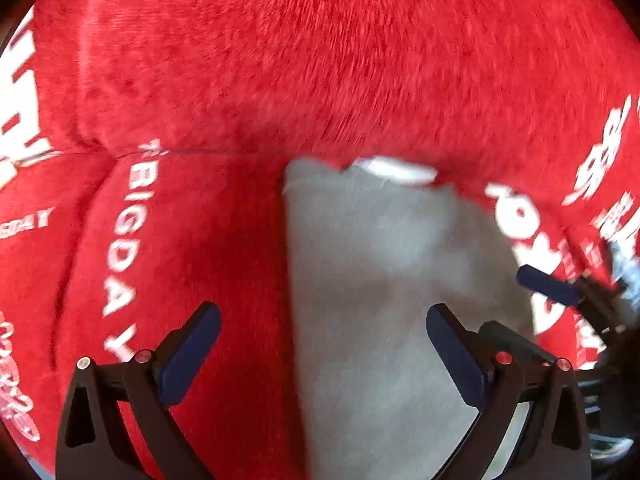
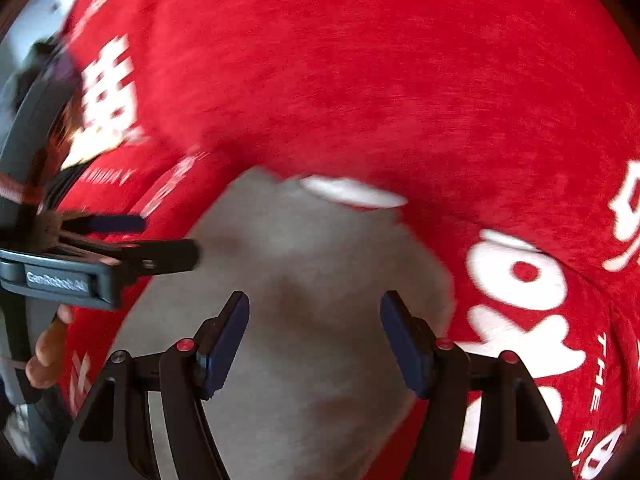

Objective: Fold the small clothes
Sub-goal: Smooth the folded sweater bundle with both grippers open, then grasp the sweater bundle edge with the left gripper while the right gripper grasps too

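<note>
Both hand-held grippers, left (image 1: 323, 354) and right (image 2: 315, 342), have jaws apart, nothing clamped, hovering over the grey garment (image 1: 372, 280) lying on the red printed cloth (image 1: 320, 60). Looks like between folds; next I need an edge to pinch.

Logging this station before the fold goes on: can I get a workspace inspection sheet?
Surface: red cloth with white lettering covers it.
Job's things: grey garment lies on the cloth, a white patch at its far edge.
Clutter: nothing seen.
Grippers: left claw open over the garment's edge; right claw open over the garment; neither holds anything.
Cables: nothing seen.
Surroundings: blurred, cannot tell.
</note>
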Demonstrator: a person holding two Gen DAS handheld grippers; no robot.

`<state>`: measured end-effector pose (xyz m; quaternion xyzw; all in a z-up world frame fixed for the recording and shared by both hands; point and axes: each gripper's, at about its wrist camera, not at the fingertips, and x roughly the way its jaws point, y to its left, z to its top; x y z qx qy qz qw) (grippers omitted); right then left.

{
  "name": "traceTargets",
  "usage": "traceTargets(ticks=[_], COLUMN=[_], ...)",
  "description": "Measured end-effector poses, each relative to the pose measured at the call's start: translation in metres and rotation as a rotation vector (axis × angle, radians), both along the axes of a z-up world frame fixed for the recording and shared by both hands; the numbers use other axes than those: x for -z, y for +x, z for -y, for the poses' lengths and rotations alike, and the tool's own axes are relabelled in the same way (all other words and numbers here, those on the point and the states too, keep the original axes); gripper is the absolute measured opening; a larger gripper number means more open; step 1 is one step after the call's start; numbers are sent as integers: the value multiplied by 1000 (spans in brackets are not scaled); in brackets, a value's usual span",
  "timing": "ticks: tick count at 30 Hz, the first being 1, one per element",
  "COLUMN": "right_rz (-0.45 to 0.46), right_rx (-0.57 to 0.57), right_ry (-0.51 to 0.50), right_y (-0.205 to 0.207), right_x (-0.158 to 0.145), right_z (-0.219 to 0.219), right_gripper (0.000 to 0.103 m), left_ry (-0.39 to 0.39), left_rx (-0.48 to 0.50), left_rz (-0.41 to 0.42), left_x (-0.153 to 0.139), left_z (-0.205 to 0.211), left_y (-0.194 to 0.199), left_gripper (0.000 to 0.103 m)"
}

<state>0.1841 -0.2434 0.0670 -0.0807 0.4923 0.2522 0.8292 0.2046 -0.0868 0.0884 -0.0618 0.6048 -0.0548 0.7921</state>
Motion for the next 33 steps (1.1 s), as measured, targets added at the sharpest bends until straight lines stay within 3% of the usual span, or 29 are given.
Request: traceTargets(ticks=[2,4,8,11,18,22,24,28,30,33], right_rz=[1,30,60,71,30,36,37,-30,-98,-193], right_rx=[-42,-44,4,18,67,137,203,323,361,393], right_ry=[-79,-125,-96,-129,-132,-24,44,166,227,303], right_y=[-18,-35,-74,-101,-138,-146,-138,-104,-85,-59], right_x=[13,20,13,18,14,-6,-12,-3,11,32], right_z=[-16,-18,3,11,34,54,65,82,86,88], right_gripper=[72,72,75,78,79,79,82,83,83,83], left_ry=[62,59,56,94,102,53,40,-85,-194,-297], left_rx=[18,25,23,50,84,110,113,78,36,-20], left_rz=[-1,-5,44,83,111,166,156,59,-21,-101], left_x=[8,13,0,-7,-18,-34,-33,-15,-1,17], left_z=[-1,-1,-4,1,2,1,2,-3,-9,-13], left_y=[-16,-34,-68,-86,-117,-124,-117,-89,-71,-50], left_gripper=[103,103,103,103,103,103,103,103,103,103])
